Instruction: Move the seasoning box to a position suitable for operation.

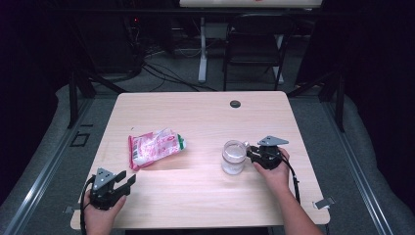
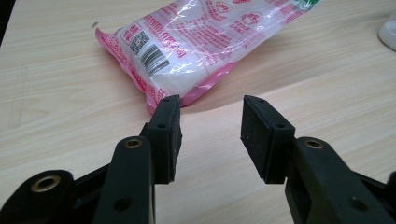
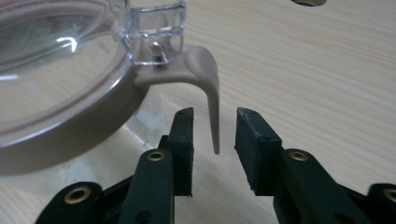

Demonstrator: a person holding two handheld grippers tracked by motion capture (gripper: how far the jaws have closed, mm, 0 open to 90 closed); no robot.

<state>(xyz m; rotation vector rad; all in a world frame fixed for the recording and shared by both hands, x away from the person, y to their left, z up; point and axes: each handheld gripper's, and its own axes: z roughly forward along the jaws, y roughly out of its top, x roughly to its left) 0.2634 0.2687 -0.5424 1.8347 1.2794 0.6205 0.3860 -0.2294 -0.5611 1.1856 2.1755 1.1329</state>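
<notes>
Standing on grey floor, wooden table behind.

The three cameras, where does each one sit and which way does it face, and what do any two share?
High view: above the near edge, looking forward and down on the table; both hands with left gripper and right gripper.
Left gripper view: rides the left gripper, facing the pink bag.
Right gripper view: rides the right gripper, jaws either side of the jar's latch.
Shared: high and left views both show the bag.

Wood, film and clear plastic

Matt pale wood-grain table — a glossy crinkled plastic bag; a clear, smooth jar with a beige plastic latch; matt black pads.
</notes>
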